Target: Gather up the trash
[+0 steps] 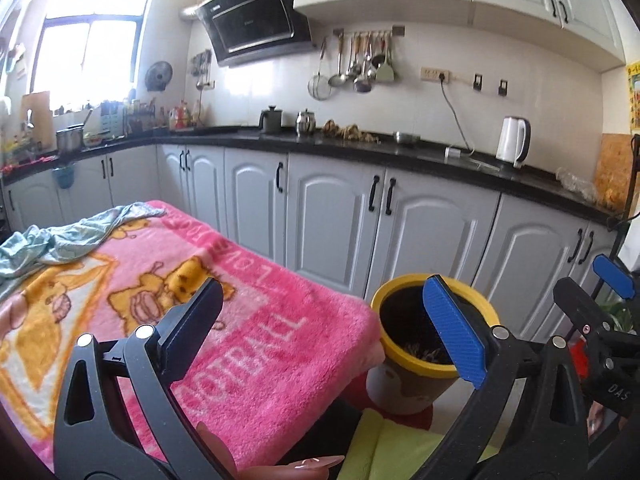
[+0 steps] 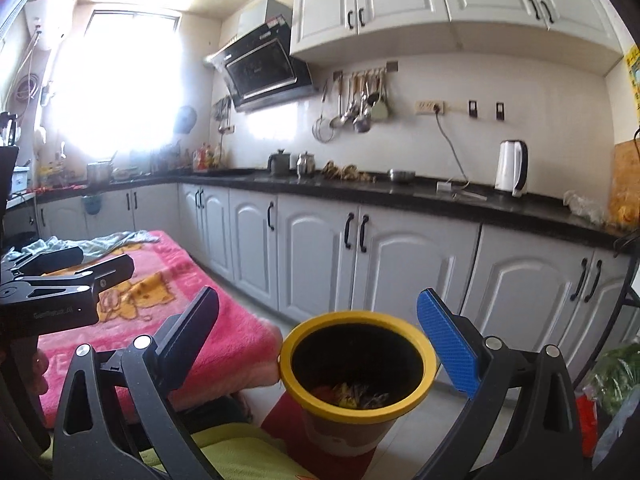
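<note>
A table draped in a pink fleece blanket with yellow cartoon figures fills the 9 o'clock side of the left wrist view. A crumpled pale green cloth lies on its far end, toward 10 o'clock. Just beside the table's corner, at 4 o'clock, a yellow-rimmed bin holding scraps stands on a red mat on the pale tiled floor.
</note>
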`<state>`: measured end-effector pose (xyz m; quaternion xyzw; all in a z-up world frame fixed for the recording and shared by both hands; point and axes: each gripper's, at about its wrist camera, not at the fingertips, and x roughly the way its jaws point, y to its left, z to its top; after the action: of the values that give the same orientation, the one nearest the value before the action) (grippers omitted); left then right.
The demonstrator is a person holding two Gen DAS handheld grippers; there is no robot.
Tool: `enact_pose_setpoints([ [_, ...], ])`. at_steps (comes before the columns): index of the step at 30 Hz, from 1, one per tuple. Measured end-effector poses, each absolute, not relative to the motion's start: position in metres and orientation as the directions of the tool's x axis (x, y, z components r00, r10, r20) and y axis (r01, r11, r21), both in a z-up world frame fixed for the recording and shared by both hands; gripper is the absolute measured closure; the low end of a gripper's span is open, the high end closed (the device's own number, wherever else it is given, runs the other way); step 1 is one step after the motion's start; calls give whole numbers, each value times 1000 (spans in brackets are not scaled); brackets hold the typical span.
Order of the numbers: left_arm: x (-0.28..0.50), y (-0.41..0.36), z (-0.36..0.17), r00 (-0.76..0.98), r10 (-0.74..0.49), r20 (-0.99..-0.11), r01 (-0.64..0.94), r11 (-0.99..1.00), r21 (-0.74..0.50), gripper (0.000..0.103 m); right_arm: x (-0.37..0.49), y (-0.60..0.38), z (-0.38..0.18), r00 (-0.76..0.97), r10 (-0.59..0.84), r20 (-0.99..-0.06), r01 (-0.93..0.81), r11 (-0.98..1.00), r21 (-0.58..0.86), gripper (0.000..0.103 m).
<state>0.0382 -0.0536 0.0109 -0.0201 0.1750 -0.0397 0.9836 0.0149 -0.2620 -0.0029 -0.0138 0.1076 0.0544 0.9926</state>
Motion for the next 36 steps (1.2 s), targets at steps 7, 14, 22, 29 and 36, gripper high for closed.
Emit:
enact_pose_setpoints([
  [7, 36, -49, 12, 941, -90, -327, 71, 995, -71, 11, 14, -261, -5, 974, 96, -204, -101, 995, -13, 6],
  [14, 36, -50, 12, 941, -92, -326, 72, 995, -71, 11, 16, -261, -4, 973, 97, -212, -102, 995, -12, 6],
  [22, 36, -50, 12, 941, -92, -325, 73, 995, -71, 11, 15, -258, -7, 972, 95, -214, -99, 995, -10, 6],
  [29, 36, -50, 12, 941, -91, -327, 72, 995, -71, 11, 15, -258, -6, 972, 95, -215, -100, 995, -10, 6],
  [36, 35, -51, 13, 942, -90, -323, 71, 995, -70, 11, 15, -258, -9, 971, 99, -216, -104, 995, -11, 6],
])
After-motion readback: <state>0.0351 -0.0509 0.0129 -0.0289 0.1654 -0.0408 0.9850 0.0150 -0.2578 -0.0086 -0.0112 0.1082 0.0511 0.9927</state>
